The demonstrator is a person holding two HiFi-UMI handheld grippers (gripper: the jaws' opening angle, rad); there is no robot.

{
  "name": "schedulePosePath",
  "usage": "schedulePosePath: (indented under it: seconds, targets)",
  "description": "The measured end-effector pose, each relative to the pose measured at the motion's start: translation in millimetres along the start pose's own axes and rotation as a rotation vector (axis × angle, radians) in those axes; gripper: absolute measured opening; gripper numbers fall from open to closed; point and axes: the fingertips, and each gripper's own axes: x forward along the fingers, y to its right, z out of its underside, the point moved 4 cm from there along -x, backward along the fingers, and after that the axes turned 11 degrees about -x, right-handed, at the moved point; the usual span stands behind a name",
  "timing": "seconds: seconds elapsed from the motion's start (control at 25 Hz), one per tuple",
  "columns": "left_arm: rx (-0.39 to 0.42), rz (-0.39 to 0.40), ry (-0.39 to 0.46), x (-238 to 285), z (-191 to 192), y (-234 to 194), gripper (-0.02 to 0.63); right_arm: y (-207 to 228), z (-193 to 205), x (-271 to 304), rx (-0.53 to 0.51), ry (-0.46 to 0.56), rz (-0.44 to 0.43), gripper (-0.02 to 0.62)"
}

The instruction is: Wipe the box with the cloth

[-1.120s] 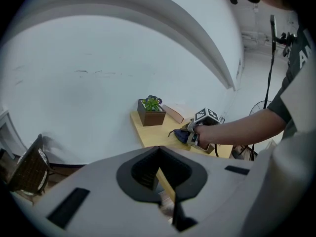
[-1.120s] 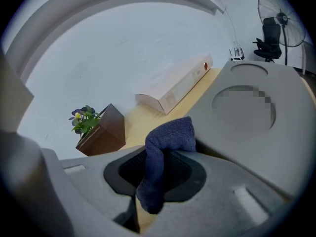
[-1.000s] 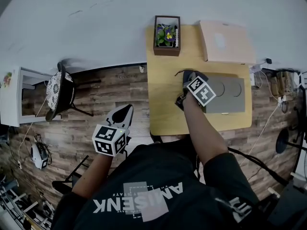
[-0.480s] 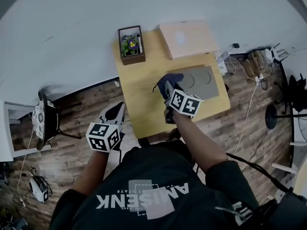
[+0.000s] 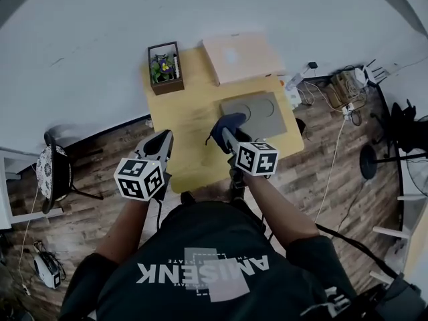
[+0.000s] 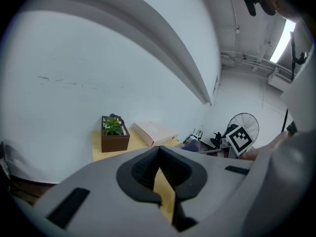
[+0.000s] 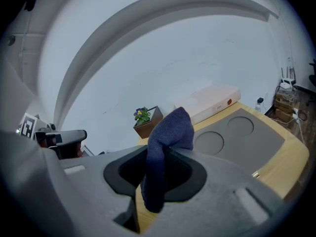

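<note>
Cloth [image 7: 168,132] is pinched between the jaws of the right gripper [image 5: 226,136]. Ahead of it, beyond the grey mat [image 5: 257,109], the box [image 5: 242,57] lies broadside at the far edge of the table [image 5: 184,132]. The left gripper [image 5: 162,147], jaws pressed together on nothing, is held farther from the box.
</note>
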Motion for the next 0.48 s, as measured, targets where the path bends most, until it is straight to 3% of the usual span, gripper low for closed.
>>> schedulePosePath:
  seconds: [0.48]
  targets:
    - [-0.041, -0.125, 0.032, 5, 22, 48, 0.002, 46, 40, 4, -0.167, -0.237, -0.149, 0.080]
